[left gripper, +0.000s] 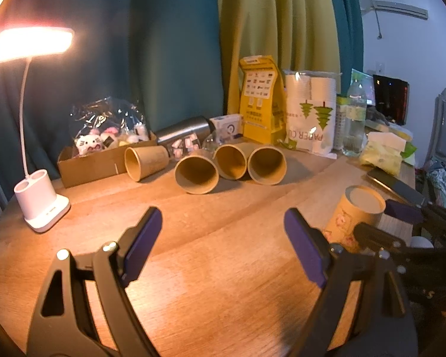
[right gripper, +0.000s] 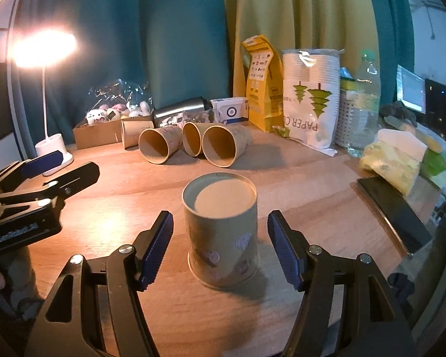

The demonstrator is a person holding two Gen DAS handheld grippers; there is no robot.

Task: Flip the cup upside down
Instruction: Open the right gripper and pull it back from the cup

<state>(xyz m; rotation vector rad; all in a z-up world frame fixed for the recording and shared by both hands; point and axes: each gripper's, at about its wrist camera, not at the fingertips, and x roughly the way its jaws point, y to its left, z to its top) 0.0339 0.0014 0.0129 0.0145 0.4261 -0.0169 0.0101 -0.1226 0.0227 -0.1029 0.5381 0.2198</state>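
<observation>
A: Where is the cup (right gripper: 221,232)?

B: It stands rim-down on the wooden surface (right gripper: 312,184), its flat base on top, between the jaws of the right gripper (right gripper: 220,247), which are spread wide and clear of its wall on both sides.

A: And the left gripper (left gripper: 223,238)?

B: Left of the cup, jaws apart, holding nothing.

A: How will the cup handle?

B: Thin paper, I judge: very light, easily crushed, a little slick. I would squeeze gently at mid-wall, below the stiff base ring (the rolled rim looks the other firm spot, though the blur makes that uncertain).

A: Other cups?

B: Four lying cups (right gripper: 218,150) behind the cup, on their sides.
</observation>
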